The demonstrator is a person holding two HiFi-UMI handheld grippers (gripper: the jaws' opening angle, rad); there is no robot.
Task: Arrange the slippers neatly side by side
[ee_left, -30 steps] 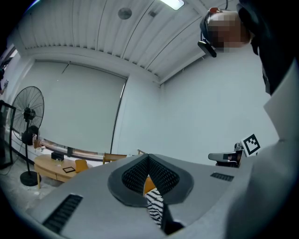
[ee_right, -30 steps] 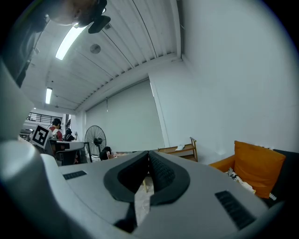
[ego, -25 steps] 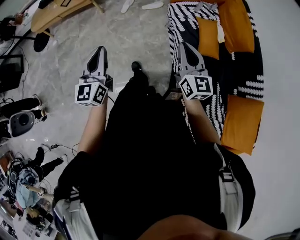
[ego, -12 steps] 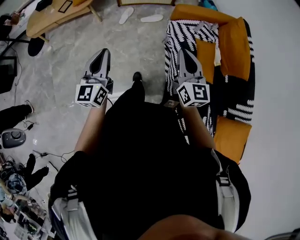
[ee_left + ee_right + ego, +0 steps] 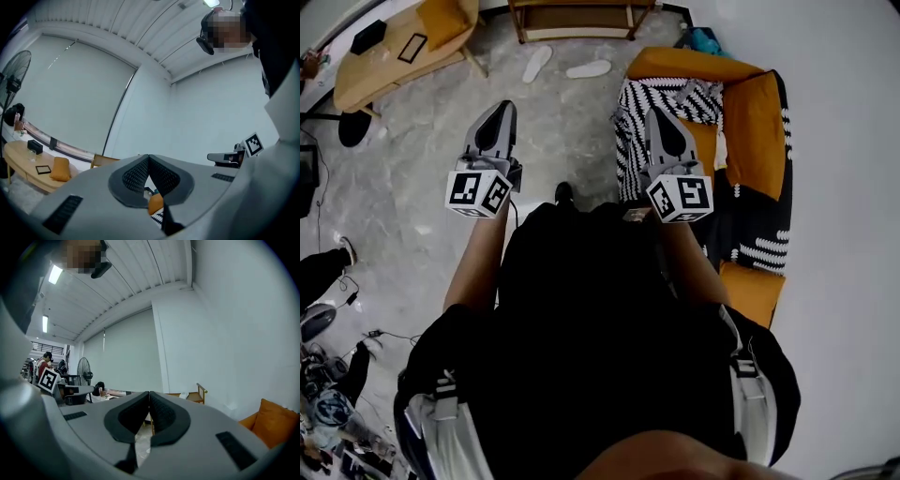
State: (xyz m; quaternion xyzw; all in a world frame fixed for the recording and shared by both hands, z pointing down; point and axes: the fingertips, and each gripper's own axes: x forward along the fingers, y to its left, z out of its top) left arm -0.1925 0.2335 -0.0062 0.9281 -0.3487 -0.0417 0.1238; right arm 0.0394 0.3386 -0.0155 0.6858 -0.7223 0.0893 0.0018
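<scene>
The left tool (image 5: pixel 501 106) is fully closed, its 2 pads pressed tip to tip with nothing between them. The right tool (image 5: pixel 660 113) is the same, pinched shut and empty. Both point level and away from the person, held out at about the same height on either side of the body. This looks like a carrying pose for crossing the room rather than a reach, since nothing lies near either tip. Below them is bare grey floor (image 5: pixel 412 178), and just right of the right tool sits an orange sofa (image 5: pixel 757 112) draped with a black-and-white blanket (image 5: pixel 661 94). The 2 white slippers lie on the floor well beyond the tools, at the far end of the room just in front of a wooden shelf (image 5: pixel 581 13). The left slipper (image 5: pixel 536 64) runs slantwise and the right slipper (image 5: pixel 589 69) lies nearly crosswise, so they are near each other but apart and not parallel. At the far left a low wooden bench (image 5: pixel 380 70) carries an orange cushion (image 5: pixel 445 19) and a couple of small dark items. In my judgement the arranging has not begun. The next step calls for getting close, lowering and opening 1 tool, and taking a slipper by its edge so it can be turned to match the other.
</scene>
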